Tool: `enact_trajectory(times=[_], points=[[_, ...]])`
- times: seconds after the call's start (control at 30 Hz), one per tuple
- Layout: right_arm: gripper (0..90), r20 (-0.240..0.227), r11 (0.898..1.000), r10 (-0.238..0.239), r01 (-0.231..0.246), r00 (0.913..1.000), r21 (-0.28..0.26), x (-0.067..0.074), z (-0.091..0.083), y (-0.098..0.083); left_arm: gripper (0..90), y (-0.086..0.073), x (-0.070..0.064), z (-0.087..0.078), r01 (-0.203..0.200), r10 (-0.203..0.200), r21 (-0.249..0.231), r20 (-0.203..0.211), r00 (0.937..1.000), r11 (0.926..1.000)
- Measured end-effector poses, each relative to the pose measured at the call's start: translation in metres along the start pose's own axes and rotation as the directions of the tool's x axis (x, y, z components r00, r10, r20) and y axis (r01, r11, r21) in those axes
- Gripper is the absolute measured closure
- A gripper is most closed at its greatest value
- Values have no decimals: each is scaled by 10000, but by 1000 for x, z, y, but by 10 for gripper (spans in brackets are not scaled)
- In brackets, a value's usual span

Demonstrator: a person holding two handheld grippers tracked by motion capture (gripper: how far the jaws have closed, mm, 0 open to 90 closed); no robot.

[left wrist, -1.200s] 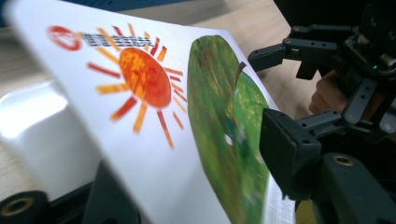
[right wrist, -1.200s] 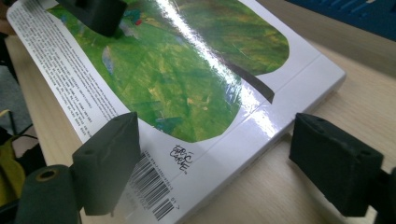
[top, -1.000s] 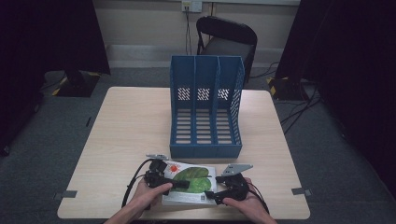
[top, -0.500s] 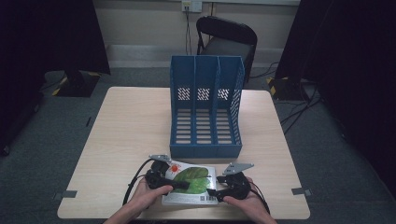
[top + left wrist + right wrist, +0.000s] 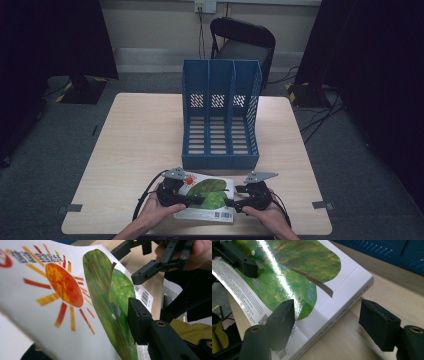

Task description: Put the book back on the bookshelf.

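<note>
A picture book [image 5: 206,197] with a green leaf and an orange sun on its white cover lies near the front edge of the table [image 5: 135,145], just in front of the blue file rack [image 5: 220,117]. Its left side is lifted and the cover bends. The left gripper [image 5: 186,200] grasps that side, one jaw pressed on the green leaf and the other under the cover. The right gripper [image 5: 328,326] sits at the book's right edge by the spine, its jaws spread wide apart with the book's corner between them and not clamped. A hand [image 5: 156,212] holds each gripper. Behind the rack, beyond the table, stands a black chair [image 5: 242,42].
</note>
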State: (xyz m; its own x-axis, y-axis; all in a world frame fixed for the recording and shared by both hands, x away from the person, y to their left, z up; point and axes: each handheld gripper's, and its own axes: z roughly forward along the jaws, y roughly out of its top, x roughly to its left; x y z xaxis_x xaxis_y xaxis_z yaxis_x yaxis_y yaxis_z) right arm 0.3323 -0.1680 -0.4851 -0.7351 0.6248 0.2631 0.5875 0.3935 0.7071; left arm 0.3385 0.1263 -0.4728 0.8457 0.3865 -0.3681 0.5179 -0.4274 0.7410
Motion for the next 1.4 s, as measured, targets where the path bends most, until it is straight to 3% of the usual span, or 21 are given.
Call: enact_trajectory(times=[0.17,0.3,0.43,0.5,0.57,0.67,0.77,0.8,0.83,0.93,1.13,1.27,1.4], points=[[248,-145,9991,318,-322,9994,-276,-5,-1,2,681,3,-11,-3,-1123,1120,-74,-273,9933,9936],[244,-237,9969,522,-535,9984,-576,-8,-3,3,682,2,-15,-4,-1383,1378,-194,-288,9900,9902],[222,-674,9938,788,-838,9946,-738,-13,-3,4,690,2,-20,-6,-1895,1886,-199,-427,9811,9817],[250,-968,9938,822,-889,9919,-671,-13,-2,4,692,1,-20,-6,-1863,1854,-186,-402,9818,9823],[308,-1234,9955,555,-645,9908,-701,-12,-2,5,694,1,-19,-5,-1889,1881,-168,-400,9813,9818],[341,-1059,9960,230,-320,9941,-836,-8,-5,6,705,1,-20,-7,-2067,2063,-89,-350,9779,9784],[446,-999,9882,-82,-72,9950,-1528,-5,-13,10,735,0,-19,-8,-2061,2058,-40,-344,9780,9785],[456,-931,9863,-186,30,9955,-1648,-4,-15,11,739,0,-17,-9,-1857,1850,-224,-296,9823,9823],[466,-839,9822,-176,16,9963,-1878,-2,-17,13,754,0,-17,-10,-1833,1824,-258,-347,9826,9827],[518,-788,9782,-376,206,9962,-2068,0,-22,14,760,1,-18,-14,-2069,2052,-211,-646,9766,9781],[539,-1108,9724,-619,349,9919,-2307,3,-29,17,765,-1,-18,-19,-1967,1931,-309,-922,9768,9800],[552,-1514,9673,-887,489,9845,-2490,8,-36,20,728,-3,-13,-22,-1996,1954,-170,-1378,9710,9797],[553,-1772,9684,-1102,655,9780,-2407,10,-35,23,717,-5,-11,-22,-1868,1839,-107,-1274,9746,9823]])
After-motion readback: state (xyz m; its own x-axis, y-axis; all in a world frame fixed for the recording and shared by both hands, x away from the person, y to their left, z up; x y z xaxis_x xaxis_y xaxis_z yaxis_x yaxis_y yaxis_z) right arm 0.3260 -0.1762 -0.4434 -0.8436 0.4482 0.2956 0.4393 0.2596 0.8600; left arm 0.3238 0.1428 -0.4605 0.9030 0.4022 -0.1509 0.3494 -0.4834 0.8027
